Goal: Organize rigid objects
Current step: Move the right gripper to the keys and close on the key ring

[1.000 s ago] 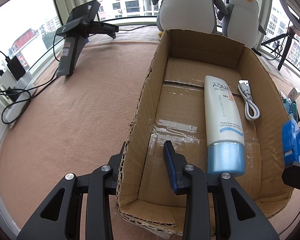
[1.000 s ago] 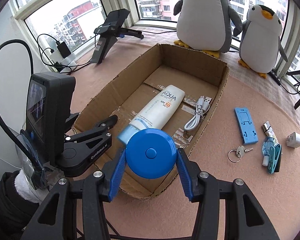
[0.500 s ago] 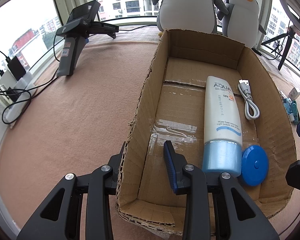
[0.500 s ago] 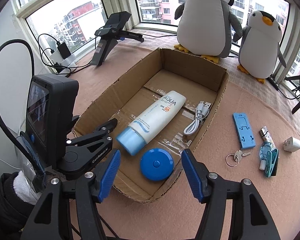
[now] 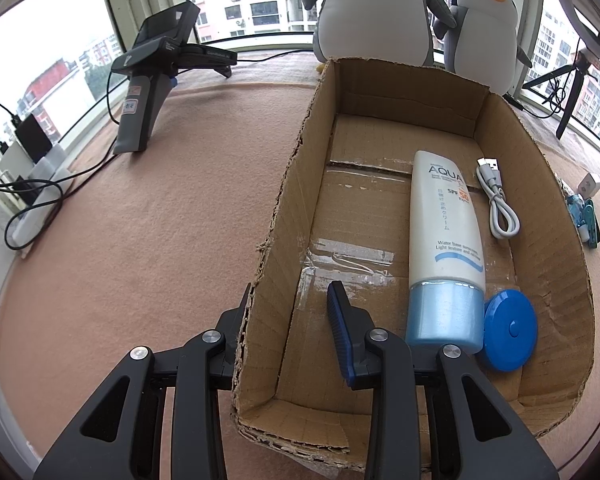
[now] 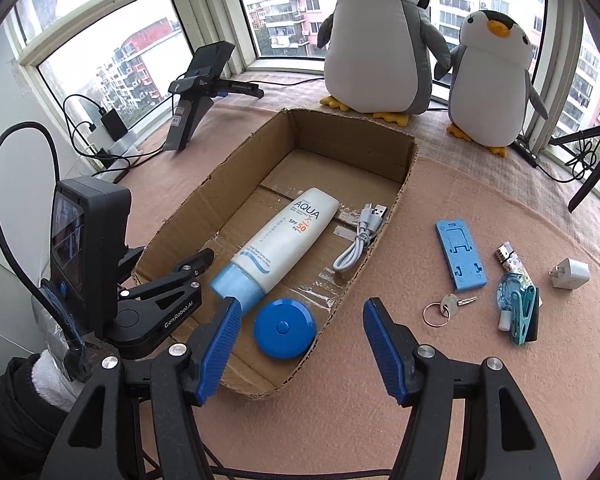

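Our left hand-held gripper pinches the brown cardboard box by its left wall, one finger inside, one outside. Just ahead of our right hand-held gripper, whose jaws are wide apart and hold nothing, the round blue plastic tape measure lies flat in the box's near corner, touching the white sunscreen tube's pale blue cap. Right of it, on the pink table, sit a blue phone stand and a silver key.

We see two plush penguins, a large one and a smaller one, standing side by side on the pink-covered table by the windows. To the left a black stand rests near a power strip with cables, and a tripod leg shows at right
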The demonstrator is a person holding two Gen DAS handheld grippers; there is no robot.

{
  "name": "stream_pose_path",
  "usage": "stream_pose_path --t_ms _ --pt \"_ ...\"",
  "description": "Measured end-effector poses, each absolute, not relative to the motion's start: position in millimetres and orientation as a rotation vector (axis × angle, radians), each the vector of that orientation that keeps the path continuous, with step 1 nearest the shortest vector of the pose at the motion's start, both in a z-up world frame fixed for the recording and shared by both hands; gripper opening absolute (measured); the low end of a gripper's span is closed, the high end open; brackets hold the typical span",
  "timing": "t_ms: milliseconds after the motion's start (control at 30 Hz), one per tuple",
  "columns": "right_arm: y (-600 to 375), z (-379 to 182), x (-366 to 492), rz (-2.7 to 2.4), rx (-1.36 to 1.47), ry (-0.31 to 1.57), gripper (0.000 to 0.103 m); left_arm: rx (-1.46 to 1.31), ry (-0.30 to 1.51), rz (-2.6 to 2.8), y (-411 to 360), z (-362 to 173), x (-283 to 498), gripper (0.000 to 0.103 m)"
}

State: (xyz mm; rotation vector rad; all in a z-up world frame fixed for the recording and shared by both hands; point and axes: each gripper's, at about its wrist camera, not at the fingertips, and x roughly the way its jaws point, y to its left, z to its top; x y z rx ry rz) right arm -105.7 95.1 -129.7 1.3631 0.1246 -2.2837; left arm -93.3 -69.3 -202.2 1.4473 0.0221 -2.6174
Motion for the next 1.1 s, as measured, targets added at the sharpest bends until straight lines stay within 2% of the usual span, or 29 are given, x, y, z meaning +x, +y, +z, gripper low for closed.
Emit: stream_pose_path --t_ms 567,833,1033,1100 --pt "201 -150 -137 -2.415 1.497 -0.108 0.059 1.447 0.023 -2.618 -69 -202 -93 0.032" --pt "181 -171 -142 -2.336 1.542 -0.076 0.059 1.447 0.023 -2.618 -69 -202 -93 0.032" --pt "189 -192 -149 -2.237 1.621 -0.334 0.058 1.446 0.022 -2.619 -69 -202 -94 0.032" --pt "197 -201 -154 -2.204 1.654 -0.450 0.050 1.446 0.022 -2.620 -69 -202 -94 0.032"
